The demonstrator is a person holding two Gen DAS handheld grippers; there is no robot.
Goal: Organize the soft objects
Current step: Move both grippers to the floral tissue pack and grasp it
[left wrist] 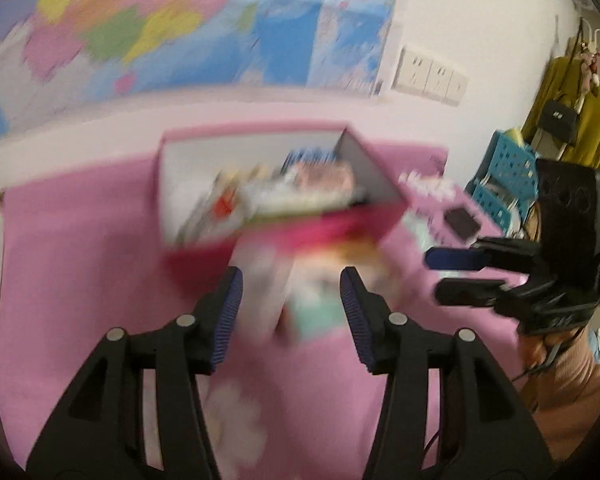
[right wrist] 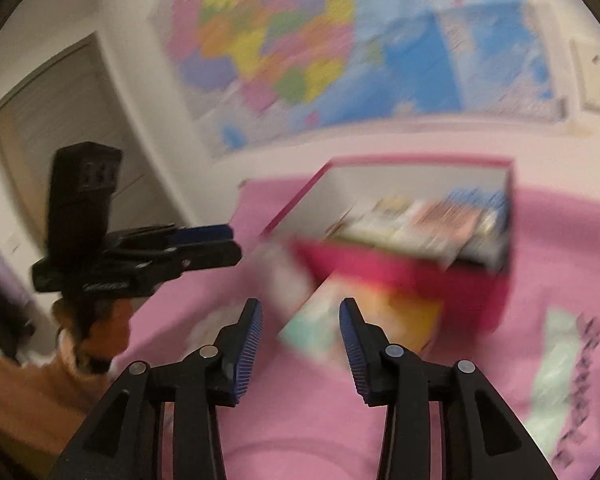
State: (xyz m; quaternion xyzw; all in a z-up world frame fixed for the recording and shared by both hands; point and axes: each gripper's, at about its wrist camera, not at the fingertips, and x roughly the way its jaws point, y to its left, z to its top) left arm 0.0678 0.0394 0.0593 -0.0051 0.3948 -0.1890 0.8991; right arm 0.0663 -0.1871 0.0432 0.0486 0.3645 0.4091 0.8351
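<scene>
Both views are smeared by motion. A red box (left wrist: 260,248) (right wrist: 400,276) with grey inner walls stands on the pink cloth (left wrist: 80,264) (right wrist: 300,420) and holds several soft packets (left wrist: 300,188) (right wrist: 420,220). A white, teal and yellow soft packet (left wrist: 300,300) (right wrist: 360,312) lies slanted against the box's front wall. My left gripper (left wrist: 290,308) (right wrist: 234,244) is open just short of it, pads apart from it. My right gripper (right wrist: 300,336) (left wrist: 432,276) is open too, nothing pressed between its fingers.
A coloured map (left wrist: 180,20) (right wrist: 340,40) hangs on the wall behind. Wall switches (left wrist: 432,76), a blue crate (left wrist: 504,176) and hanging clothes (left wrist: 572,120) are at the right. More printed packets (right wrist: 560,380) lie on the cloth. A door (right wrist: 60,120) stands at the left. An orange sleeve (right wrist: 20,392) is near.
</scene>
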